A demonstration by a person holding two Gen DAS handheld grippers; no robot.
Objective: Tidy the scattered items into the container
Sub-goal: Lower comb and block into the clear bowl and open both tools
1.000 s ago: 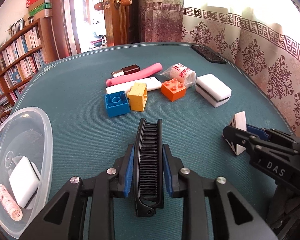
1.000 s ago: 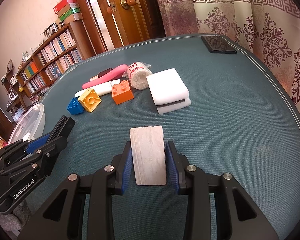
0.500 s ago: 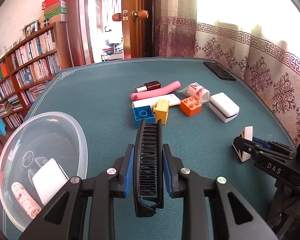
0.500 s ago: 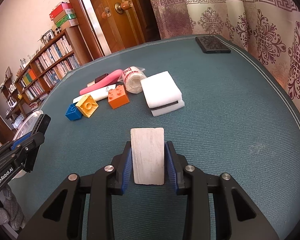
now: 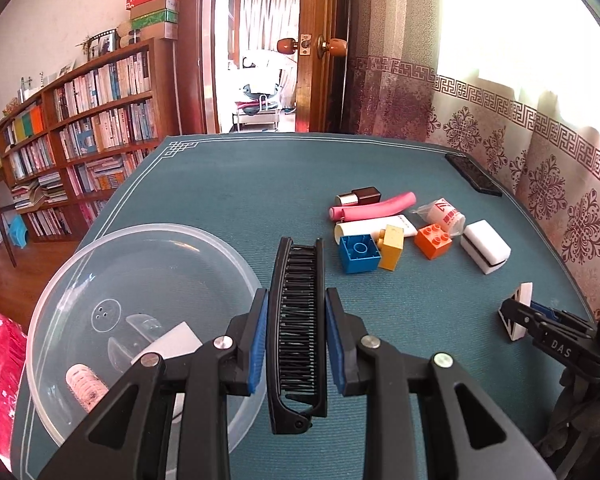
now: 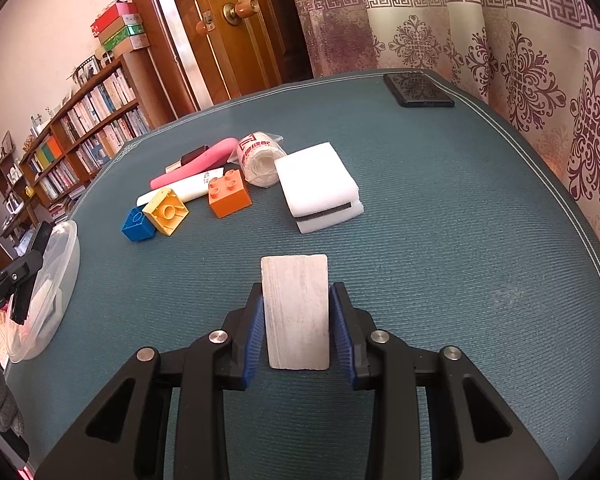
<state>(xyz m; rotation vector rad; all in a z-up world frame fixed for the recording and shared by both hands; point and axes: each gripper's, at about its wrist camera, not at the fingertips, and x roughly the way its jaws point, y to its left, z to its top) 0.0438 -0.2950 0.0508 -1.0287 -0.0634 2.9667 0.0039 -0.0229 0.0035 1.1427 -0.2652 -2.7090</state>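
Left tool [image 5: 296,322] clamped on black comb [image 5: 298,320] beside clear bowl [image 5: 60,288] (surface's left edge); right tool [image 6: 296,316] grips pale block [image 6: 295,312]

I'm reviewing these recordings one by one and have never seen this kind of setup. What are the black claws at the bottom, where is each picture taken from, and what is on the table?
There is no robot here: a person holds a two-finger tool in each hand, and each tool has a wide-angle camera looking along its fingers.

The left camera's picture shows the left hand-held gripper shut on a black comb, close to a clear plastic bowl at the table's left edge. The bowl already holds a white block and a pink roller.

The right camera's picture shows the right hand-held gripper shut on a pale flat block.

Still on the green table mat: a blue brick, a yellow brick, an orange brick, a white sponge, a wrapped roll, a pink tube, a white tube, a small dark bottle, and a dark phone at the far edge.
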